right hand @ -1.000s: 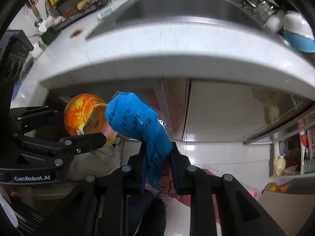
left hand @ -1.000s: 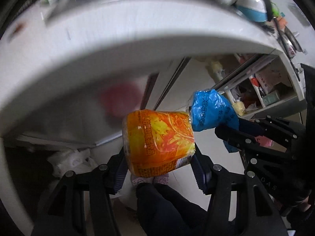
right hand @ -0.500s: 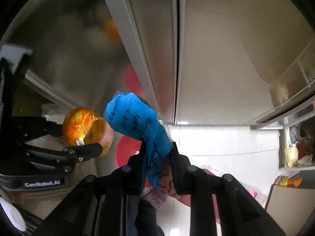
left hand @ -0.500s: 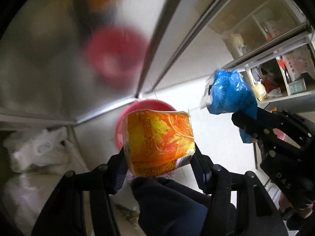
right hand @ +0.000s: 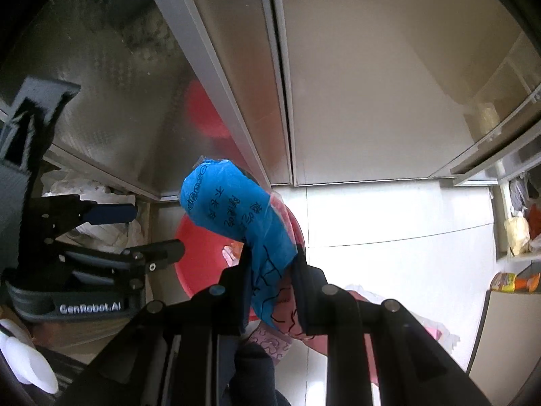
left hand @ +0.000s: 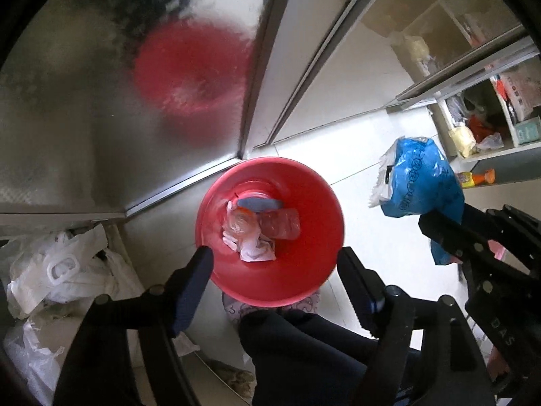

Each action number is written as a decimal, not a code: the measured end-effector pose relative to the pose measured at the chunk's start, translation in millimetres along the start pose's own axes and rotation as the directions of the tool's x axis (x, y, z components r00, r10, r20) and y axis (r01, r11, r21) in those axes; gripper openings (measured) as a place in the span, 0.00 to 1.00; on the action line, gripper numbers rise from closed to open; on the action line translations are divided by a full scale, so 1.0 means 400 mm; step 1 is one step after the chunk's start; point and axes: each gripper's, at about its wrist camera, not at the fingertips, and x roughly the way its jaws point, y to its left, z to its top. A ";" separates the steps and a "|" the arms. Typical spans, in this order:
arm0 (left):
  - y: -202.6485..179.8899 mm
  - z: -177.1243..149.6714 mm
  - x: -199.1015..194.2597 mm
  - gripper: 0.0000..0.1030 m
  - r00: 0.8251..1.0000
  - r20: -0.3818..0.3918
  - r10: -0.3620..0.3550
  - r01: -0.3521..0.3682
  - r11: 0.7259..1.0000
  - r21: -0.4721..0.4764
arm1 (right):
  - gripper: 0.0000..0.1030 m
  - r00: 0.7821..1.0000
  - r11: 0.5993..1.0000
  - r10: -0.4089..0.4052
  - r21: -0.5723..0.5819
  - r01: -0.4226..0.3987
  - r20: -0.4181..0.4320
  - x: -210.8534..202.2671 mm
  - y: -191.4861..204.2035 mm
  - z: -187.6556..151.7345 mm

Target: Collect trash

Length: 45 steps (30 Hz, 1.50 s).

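The left gripper (left hand: 274,270) hangs spread and empty above the red bin (left hand: 314,270); the right gripper (right hand: 270,270) pinches the blue bag (right hand: 233,213) between its fingers.

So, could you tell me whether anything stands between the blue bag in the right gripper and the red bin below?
Nothing visible does. The blue bag, pinched in the right gripper, hangs beside the red bin, whose mouth is uncovered. The left gripper is open and empty over the bin, and could crowd the drop.

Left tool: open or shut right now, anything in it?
Open and empty. The left tool has its fingers spread wide above the red bin, nothing between them. Wrappers and crumpled paper lie in the bin.
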 end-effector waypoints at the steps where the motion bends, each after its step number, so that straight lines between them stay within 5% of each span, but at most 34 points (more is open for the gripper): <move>1: -0.002 0.001 -0.018 0.71 1.000 0.011 -0.004 0.004 1.000 0.000 | 0.19 1.000 1.000 -0.004 0.000 0.004 0.003 -0.011 -0.003 0.003; 9: 0.053 -0.015 -0.049 0.71 0.999 0.041 -0.019 0.021 0.999 -0.038 | 0.19 1.000 1.000 0.014 -0.018 -0.014 0.016 -0.037 -0.013 0.000; 21: 0.153 -0.071 -0.021 0.83 0.996 0.002 0.088 -0.087 0.992 -0.087 | 0.20 0.997 0.994 0.055 -0.090 -0.061 -0.062 -0.002 0.026 -0.010; 24: 0.174 -0.079 -0.023 0.83 0.996 -0.007 0.090 -0.090 0.990 -0.107 | 0.26 0.997 0.993 0.048 -0.106 -0.054 -0.061 -0.013 0.047 -0.012; 26: 0.183 -0.082 -0.026 0.83 0.997 -0.005 0.074 -0.074 0.990 -0.118 | 0.49 0.996 0.993 0.042 -0.111 -0.051 -0.077 -0.011 0.056 -0.016; 30: 0.181 -0.087 -0.032 0.83 0.997 -0.006 0.077 -0.078 0.992 -0.100 | 0.62 0.997 0.992 0.038 -0.122 -0.045 -0.061 -0.026 0.051 -0.018; 37: 0.162 -0.086 -0.108 0.83 0.997 0.015 0.074 -0.072 0.991 -0.114 | 0.66 0.996 0.995 0.019 -0.099 -0.027 -0.084 -0.086 0.076 -0.015; 45: 0.076 -0.061 -0.344 0.83 0.995 0.091 0.044 -0.034 0.994 -0.105 | 0.73 0.999 0.997 -0.034 -0.068 0.031 -0.031 -0.343 0.062 0.020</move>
